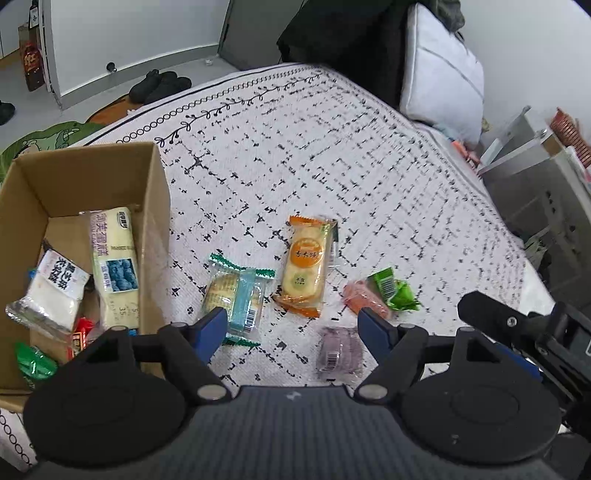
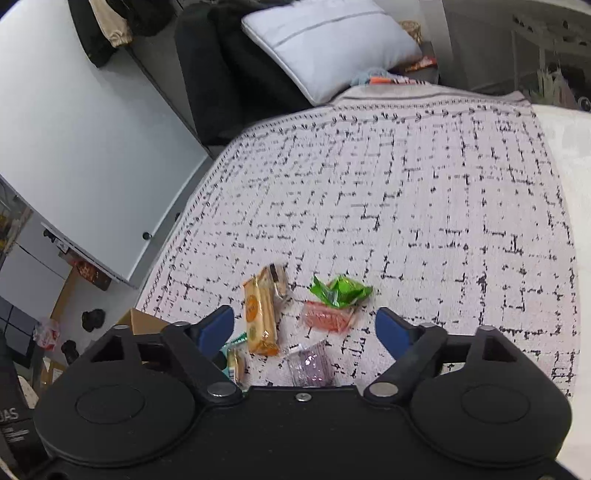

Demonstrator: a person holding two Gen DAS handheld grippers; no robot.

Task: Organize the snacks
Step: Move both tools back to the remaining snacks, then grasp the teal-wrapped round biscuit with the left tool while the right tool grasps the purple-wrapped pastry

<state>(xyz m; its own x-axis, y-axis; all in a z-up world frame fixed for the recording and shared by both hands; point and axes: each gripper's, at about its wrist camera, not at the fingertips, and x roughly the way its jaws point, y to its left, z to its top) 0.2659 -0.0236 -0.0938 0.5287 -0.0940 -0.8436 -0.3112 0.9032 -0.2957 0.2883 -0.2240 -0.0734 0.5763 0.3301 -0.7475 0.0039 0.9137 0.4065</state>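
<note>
A cardboard box point(image 1: 155, 192) stands at the left on the patterned bedspread, holding several packets, among them a long pale cake pack point(image 1: 114, 269). Loose on the spread lie a green-edged cracker pack point(image 1: 238, 299), an orange biscuit pack point(image 1: 304, 266), a pink packet point(image 1: 365, 301), a green wrapper point(image 1: 393, 291) and a purple packet point(image 1: 340, 350). My left gripper point(image 1: 293, 328) hovers open above them, empty. My right gripper point(image 2: 306, 328) is also open and empty, over the orange pack point(image 2: 260, 317), pink packet point(image 2: 327, 317), green wrapper point(image 2: 341, 291) and purple packet point(image 2: 310, 365).
A grey pillow point(image 1: 439, 70) and dark clothing point(image 1: 343, 33) lie at the head of the bed. White shelving point(image 1: 535, 162) stands past the right edge. Black shoes point(image 1: 159, 85) and a bottle point(image 1: 31, 62) sit on the floor beyond the far side. The right gripper's body point(image 1: 524, 332) shows at right.
</note>
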